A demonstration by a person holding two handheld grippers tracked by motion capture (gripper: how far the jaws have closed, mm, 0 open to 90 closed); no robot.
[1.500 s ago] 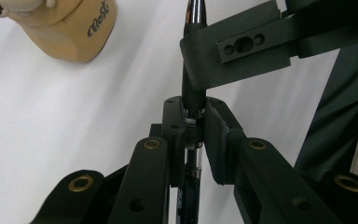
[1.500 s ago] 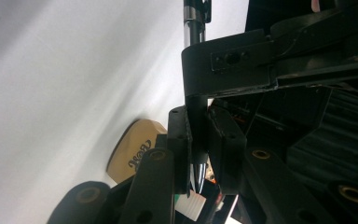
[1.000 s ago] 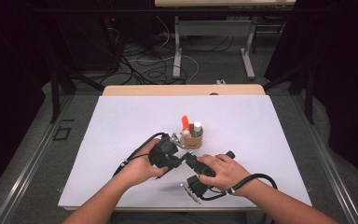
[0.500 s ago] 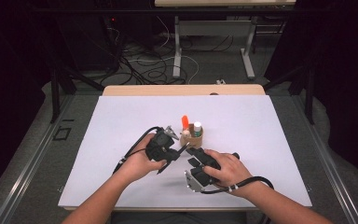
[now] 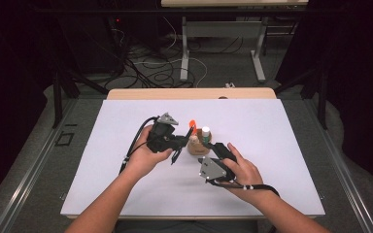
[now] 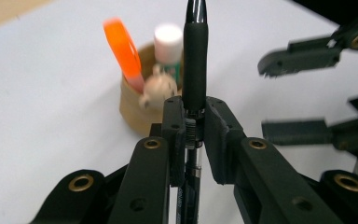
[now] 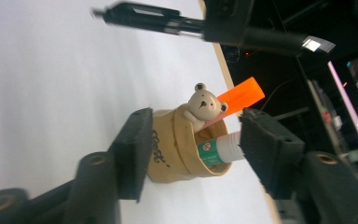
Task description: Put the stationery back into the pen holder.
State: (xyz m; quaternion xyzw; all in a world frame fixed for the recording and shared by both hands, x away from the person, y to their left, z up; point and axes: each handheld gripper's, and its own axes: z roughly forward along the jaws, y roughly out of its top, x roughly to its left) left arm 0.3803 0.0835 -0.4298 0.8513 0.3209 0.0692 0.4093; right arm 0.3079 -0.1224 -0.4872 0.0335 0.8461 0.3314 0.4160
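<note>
My left gripper (image 5: 176, 143) (image 6: 195, 122) is shut on a black pen (image 6: 195, 60) (image 5: 177, 154), held over the white table just left of the cup. The pen crosses the top of the right gripper view (image 7: 144, 18). A small tan cup (image 5: 197, 147) (image 7: 168, 149) (image 6: 131, 109) with a bear figure (image 7: 204, 105) holds an orange marker (image 5: 192, 125) (image 7: 240, 95) and a white-capped glue stick (image 5: 205, 131) (image 7: 219, 147). My right gripper (image 5: 213, 147) (image 7: 198, 137) has just been opening. The cup stands between its jaws, and the jaw on the right stands clear of it.
The white table top (image 5: 281, 141) has free room left, right and in front of the cup. A wooden strip (image 5: 189, 93) runs along its far edge. Cables and table legs lie on the dark floor beyond.
The left hand has lifted the pen and carried it up and away from the right gripper. The right gripper has shifted right and its jaws have spread around the cup.
</note>
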